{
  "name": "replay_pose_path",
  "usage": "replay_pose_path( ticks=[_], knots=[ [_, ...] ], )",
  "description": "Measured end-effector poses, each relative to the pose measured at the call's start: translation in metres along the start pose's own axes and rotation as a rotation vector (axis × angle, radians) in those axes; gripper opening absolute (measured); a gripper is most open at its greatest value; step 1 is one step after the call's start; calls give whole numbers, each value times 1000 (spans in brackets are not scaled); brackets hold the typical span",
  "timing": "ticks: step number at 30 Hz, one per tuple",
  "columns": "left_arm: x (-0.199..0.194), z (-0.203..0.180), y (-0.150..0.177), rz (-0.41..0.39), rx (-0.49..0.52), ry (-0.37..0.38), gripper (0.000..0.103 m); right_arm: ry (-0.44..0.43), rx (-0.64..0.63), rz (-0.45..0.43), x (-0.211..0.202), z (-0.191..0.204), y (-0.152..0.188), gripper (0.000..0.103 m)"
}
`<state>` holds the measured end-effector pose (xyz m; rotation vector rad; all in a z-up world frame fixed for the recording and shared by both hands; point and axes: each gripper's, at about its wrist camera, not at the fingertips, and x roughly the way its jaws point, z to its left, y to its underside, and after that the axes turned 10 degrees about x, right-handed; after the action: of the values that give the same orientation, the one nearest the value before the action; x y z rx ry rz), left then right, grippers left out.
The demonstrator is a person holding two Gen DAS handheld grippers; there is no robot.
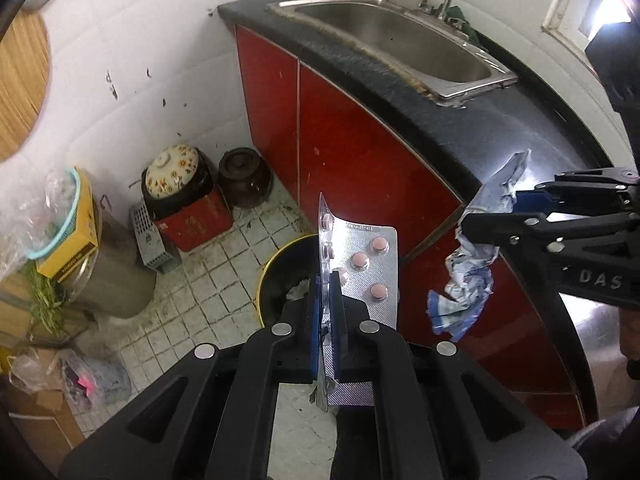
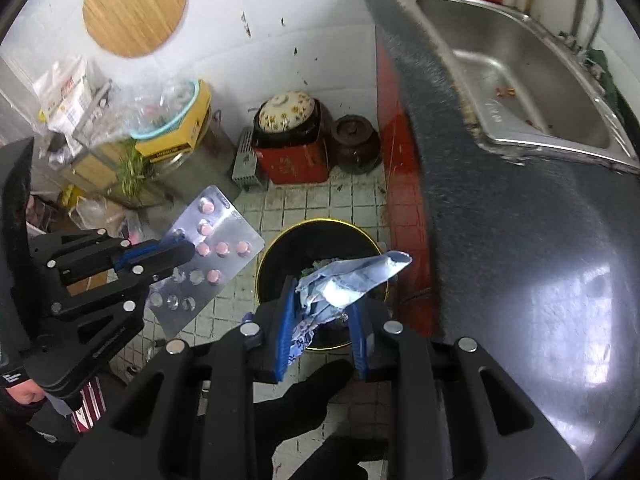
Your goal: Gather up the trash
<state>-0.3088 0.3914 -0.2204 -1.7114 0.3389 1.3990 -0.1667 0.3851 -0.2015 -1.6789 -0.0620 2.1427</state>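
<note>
Your left gripper (image 1: 328, 300) sits closest to its lens, blue pads pressed together on a silver blister pack (image 1: 360, 264) that stands edge-on between them; several pink pills remain in its pockets. Seen from your right wrist, that same pack (image 2: 212, 256) hangs out over the tiled floor (image 2: 320, 204), to the left of the bin. Your right gripper (image 2: 320, 312) is clamped on a crumpled blue-and-white wrapper (image 2: 348, 280), its fingers held partly apart by the wad. From your left wrist view the wrapper (image 1: 472, 268) dangles from those fingers in front of the red cabinet (image 1: 360, 152).

Below both tools stands a black trash bin (image 2: 280, 252) with a yellow rim, already holding some scraps. You have the wrapper directly above its opening; the blister pack is just beside it, over the left edge. To the right runs the dark countertop (image 2: 500, 200) with the steel sink (image 2: 520, 80) set into it.
</note>
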Motion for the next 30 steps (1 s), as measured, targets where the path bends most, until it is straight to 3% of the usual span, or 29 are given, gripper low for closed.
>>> replay_pose_path(
  ticks=[13, 15, 16, 18, 21, 23, 28, 30],
  knots=[
    [27, 18, -1, 5, -29, 41, 5, 24, -30, 47, 36, 7, -19, 27],
    [33, 22, 0, 20, -35, 49, 14, 23, -32, 52, 39, 7, -19, 40],
    [35, 24, 1, 26, -41, 50, 31, 21, -31, 51, 39, 7, -19, 50],
    [36, 27, 3, 15, -57, 54, 53, 14, -30, 60, 41, 7, -17, 51],
    [33, 30, 5, 6, -64, 46, 59, 12, -30, 64, 40, 6, -15, 52],
    [32, 29, 6, 4, -61, 39, 69, 12, -32, 59, 38, 6, -13, 59],
    [24, 22, 2, -6, -32, 37, 73, 12, -16, 30, 23, 2, -10, 63],
    [17, 13, -3, -12, -2, 20, 86, 25, 10, -3, 5, -7, -7, 72]
  ],
)
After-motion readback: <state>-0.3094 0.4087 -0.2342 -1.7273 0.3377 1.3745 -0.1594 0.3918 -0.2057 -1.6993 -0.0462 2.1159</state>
